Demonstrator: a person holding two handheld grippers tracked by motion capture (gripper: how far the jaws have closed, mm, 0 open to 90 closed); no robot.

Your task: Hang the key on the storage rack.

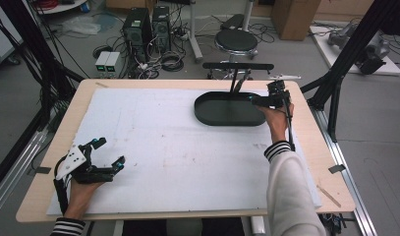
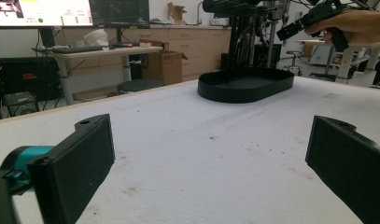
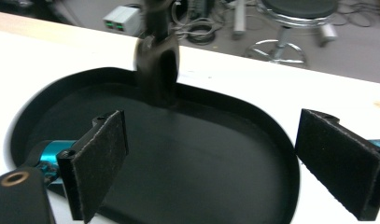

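Note:
A black oval tray lies on the white foam sheet at the table's far right. My right gripper hovers over the tray's right end, open, with nothing between its pads. In the right gripper view the jaws stand wide over the tray's floor. A blurred black forked piece stands upright at the tray's far wall. My left gripper rests low at the near left of the sheet, open and holding nothing. From the left gripper view I see the tray far off and the right gripper above it.
A black bar on two struts rises at the table's far edge, its struts reaching down to the tray's far rim. The white sheet covers most of the wooden table. A stool, computers and cables sit on the floor beyond.

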